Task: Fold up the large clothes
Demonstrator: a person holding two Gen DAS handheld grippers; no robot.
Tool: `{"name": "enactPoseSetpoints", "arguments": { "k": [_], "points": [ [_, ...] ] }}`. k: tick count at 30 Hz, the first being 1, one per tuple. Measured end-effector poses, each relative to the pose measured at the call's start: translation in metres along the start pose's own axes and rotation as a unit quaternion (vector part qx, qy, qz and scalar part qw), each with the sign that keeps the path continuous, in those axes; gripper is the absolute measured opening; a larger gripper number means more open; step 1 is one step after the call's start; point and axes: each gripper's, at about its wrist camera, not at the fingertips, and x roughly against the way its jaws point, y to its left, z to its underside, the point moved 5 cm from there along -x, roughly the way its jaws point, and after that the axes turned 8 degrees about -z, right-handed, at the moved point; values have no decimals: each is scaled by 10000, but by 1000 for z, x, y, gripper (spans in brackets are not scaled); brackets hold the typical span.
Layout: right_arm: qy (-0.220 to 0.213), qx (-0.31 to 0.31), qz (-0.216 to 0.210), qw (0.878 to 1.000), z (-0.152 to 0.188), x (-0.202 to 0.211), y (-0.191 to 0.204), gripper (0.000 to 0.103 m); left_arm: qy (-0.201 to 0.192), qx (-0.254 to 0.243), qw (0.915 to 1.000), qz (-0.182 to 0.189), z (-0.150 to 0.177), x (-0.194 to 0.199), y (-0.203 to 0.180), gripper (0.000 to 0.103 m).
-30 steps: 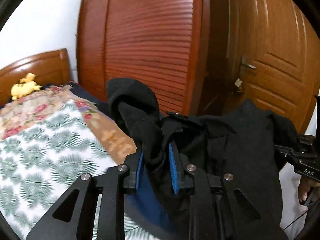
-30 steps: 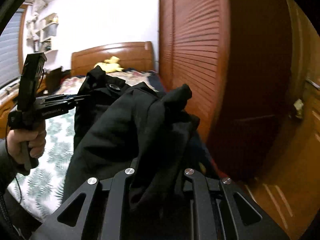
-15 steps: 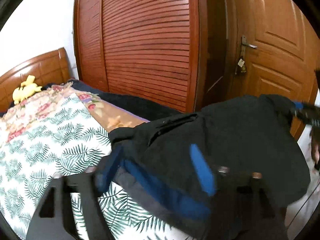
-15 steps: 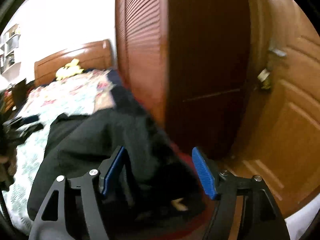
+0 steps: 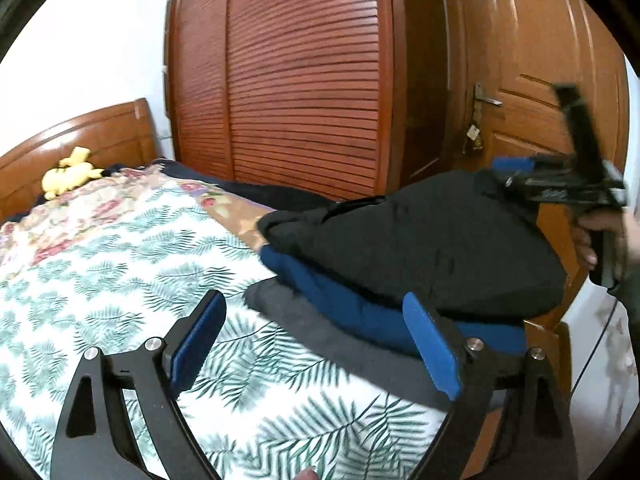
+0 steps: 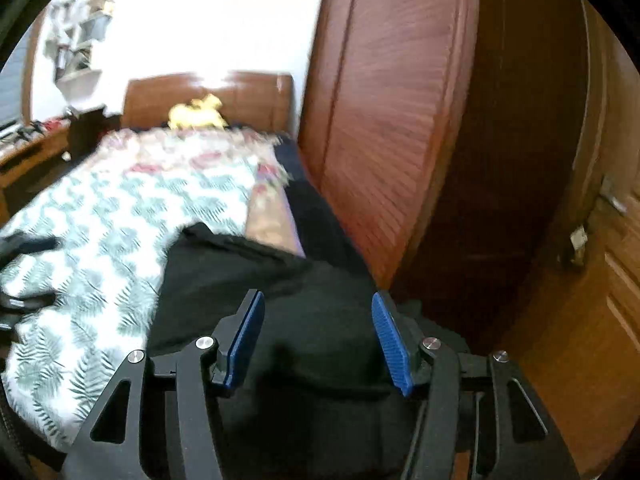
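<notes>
The black garment [image 5: 420,248] lies folded on a blue garment [image 5: 360,312] and a grey one [image 5: 312,340] at the bed's near right corner. My left gripper [image 5: 316,344] hangs over the bedspread just short of this stack. Its jaws stand wide and are still opening, with nothing held between the blue pads [image 5: 200,340]. My right gripper [image 6: 318,342] hovers over the black garment [image 6: 280,292]. Its jaws are closing, with the cloth below them and the pads [image 6: 390,344] clear of it. In the left wrist view the right gripper [image 5: 516,168] shows blurred above the garment's far edge, held by a hand [image 5: 600,236].
The bed [image 5: 100,280] has a fern-print cover, with a floral quilt [image 5: 80,216] and a yellow plush toy [image 5: 68,176] by the wooden headboard [image 5: 80,136]. A slatted wardrobe [image 5: 300,80] and a wooden door [image 5: 540,80] stand close behind the stack. A desk [image 6: 32,152] is beyond the bed.
Both grippers were shut on the raised black garment. They opened and let it go, and it now lies flat on the stack. The left gripper drew back and the right one rose.
</notes>
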Motion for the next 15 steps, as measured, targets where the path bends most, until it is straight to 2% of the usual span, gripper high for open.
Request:
{"name": "enactPoseSetpoints", "arguments": {
  "k": [2,3,5,11,15],
  "points": [
    [219,-356,-17,9991,-2,-16,-14,58,53,17,10000,36,5,10,6,91],
    [459,-537,-59,9975,9,-23,-23,58,68,24,10000,33,7,16,9,91],
    [671,-658,59,9956,22,-28,-30,58,53,47,10000,1,11,28,17,91],
    [615,-1031,78,9927,26,-8,-41,58,31,110,9999,-100,26,58,40,91],
    [374,-1051,455,9927,21,18,-36,58,-6,157,9998,-131,31,76,52,91]
  ]
}}
